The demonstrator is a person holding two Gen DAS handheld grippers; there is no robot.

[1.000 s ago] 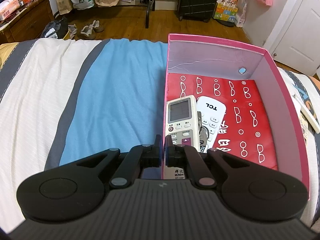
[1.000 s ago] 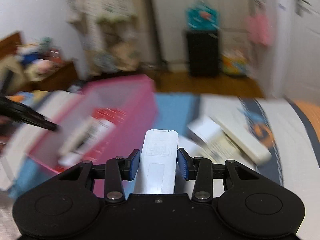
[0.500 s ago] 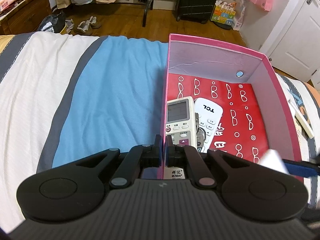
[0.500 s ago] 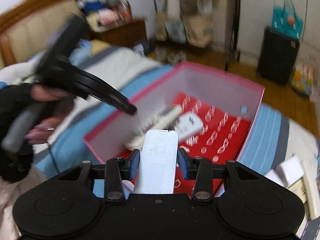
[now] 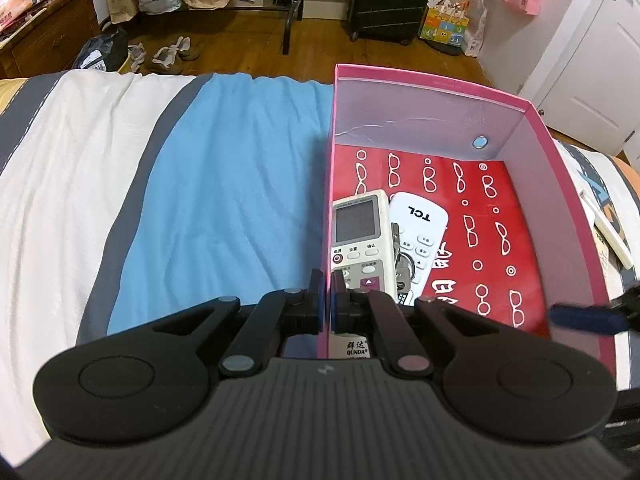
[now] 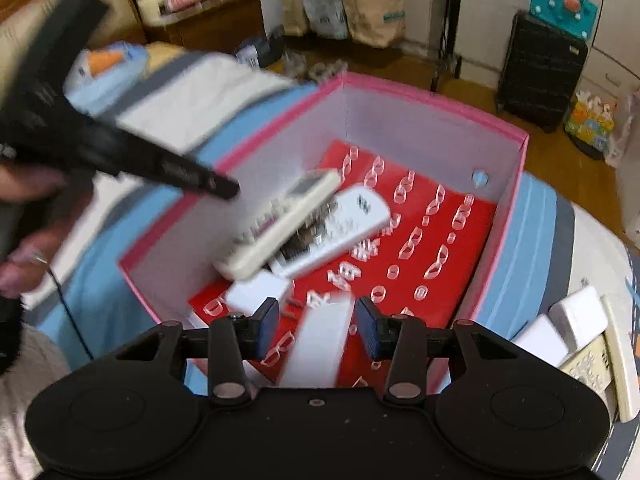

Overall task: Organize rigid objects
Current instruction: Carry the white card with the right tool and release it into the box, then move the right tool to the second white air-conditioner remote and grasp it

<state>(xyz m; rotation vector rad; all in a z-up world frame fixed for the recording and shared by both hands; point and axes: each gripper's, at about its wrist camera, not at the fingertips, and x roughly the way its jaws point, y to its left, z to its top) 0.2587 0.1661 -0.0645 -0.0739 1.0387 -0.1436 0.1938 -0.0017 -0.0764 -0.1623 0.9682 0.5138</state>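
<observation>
Left wrist view: the left gripper (image 5: 327,296) has its jaws pressed together on the near left wall of the pink box (image 5: 436,88), one finger outside over the blue stripe of the bedspread (image 5: 224,200), the other inside. Just ahead of the inner finger lies a beige remote (image 5: 358,236) with a grey screen, flat on the red patterned floor of the box against the left wall. Touching it on the right is a white TCL remote (image 5: 420,224), with a bunch of keys (image 5: 402,268) between the two. Far to the right of the tool, a blue-padded fingertip of the right gripper (image 5: 584,318) reaches over the box's right rim. Beyond that rim, papers or booklets (image 5: 608,232) lie on the bed.

Right wrist view: the right gripper (image 6: 316,326) hangs above the near end of the pink box (image 6: 432,96), pointing down into it. Its jaws stand apart, and a white remote (image 6: 320,344), blurred and tilted, lies between them with a gap to each pad, so it is not gripped. Ahead of the tool, the beige remote (image 6: 280,224) and the white TCL remote (image 6: 340,228) lie side by side in the box. To the upper left, the left gripper (image 6: 224,190) meets the box wall, held by a hand (image 6: 28,216). To the right of the tool, outside the box, more white items (image 6: 576,320) rest on the bed.
</observation>
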